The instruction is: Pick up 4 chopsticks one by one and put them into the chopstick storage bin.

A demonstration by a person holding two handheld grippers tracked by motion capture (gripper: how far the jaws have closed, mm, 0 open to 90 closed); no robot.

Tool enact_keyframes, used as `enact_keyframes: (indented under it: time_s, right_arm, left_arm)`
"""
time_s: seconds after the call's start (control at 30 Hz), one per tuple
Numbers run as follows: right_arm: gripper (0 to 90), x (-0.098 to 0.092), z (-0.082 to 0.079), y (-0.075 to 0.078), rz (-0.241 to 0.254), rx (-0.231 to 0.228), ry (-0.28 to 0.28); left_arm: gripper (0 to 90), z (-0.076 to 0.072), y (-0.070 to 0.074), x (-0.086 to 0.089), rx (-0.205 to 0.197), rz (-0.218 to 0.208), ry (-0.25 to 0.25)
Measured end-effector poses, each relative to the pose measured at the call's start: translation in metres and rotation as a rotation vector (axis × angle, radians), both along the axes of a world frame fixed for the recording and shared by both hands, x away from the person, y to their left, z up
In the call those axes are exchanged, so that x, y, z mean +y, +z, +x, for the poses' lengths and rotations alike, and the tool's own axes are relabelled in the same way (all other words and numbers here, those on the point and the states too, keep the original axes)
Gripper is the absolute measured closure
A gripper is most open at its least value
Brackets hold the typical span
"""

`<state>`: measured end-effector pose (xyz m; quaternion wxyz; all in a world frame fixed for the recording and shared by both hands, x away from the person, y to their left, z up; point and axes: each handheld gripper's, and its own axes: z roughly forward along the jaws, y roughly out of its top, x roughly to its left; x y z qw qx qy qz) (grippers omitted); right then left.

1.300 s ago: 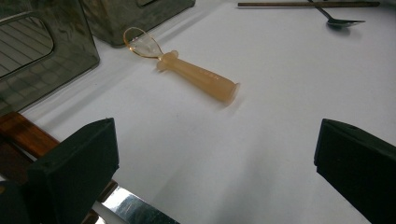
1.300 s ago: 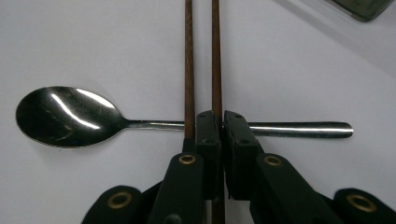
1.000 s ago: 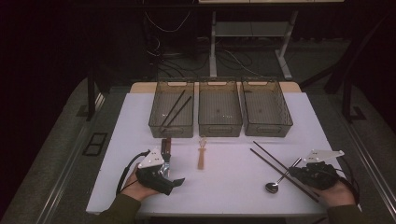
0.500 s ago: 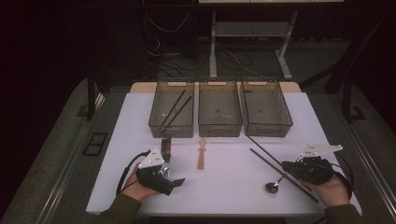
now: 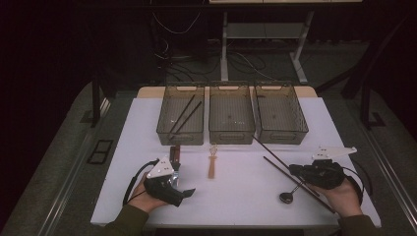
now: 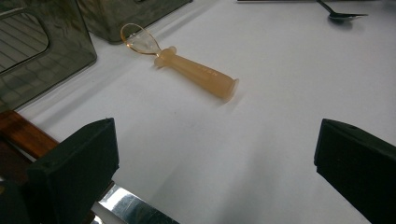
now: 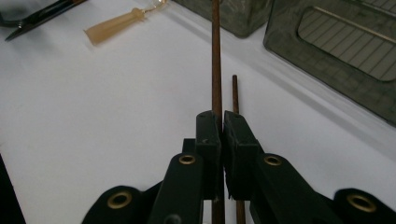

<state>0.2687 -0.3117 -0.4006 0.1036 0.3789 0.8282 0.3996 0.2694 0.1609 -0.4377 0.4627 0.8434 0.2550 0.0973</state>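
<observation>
Right tool (image 7: 219,122) is clamped tight on one chopstick (image 7: 215,56), which runs out past the jaws toward the bins, its tip near the right bin's front corner in the high view. A second chopstick (image 5: 291,178) lies loose on the tabletop (image 5: 246,196) just beside the held one, so that's two out here. Two more chopsticks (image 5: 184,115) rest inside the left bin (image 5: 167,129). Three bins in a row at the far side: left, middle (image 5: 231,133) and right (image 5: 282,135). One spoon (image 5: 287,196) sits near the right hand, close to the loose chopstick. One amber scoop (image 6: 187,65) lies in the middle of the tabletop, in front of the middle bin. One wood-handled knife (image 5: 174,153) lies just beyond the left tool (image 6: 215,158). That left tool sits low over the tabletop, jaws spread wide, nothing between them but bare white surface.
</observation>
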Motion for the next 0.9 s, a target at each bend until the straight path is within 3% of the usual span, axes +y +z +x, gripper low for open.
enact_keyframes:
  time_s: [0.6,0.77,0.9]
  right_arm:
    - [85.3,0.032,0.021,0.018,0.039,-0.044,0.039]
    - [85.3,0.045,0.03,0.025,0.049,-0.061,0.049]
    - [85.3,0.055,0.039,0.027,0.057,-0.06,0.053]
  left_arm:
    - [0.0,0.001,0.001,0.001,-0.006,-0.013,0.01]
    - [0.0,-0.002,-0.001,0.001,-0.008,0.009,0.002]
    - [0.0,-0.002,0.0,0.001,-0.013,-0.012,0.01]
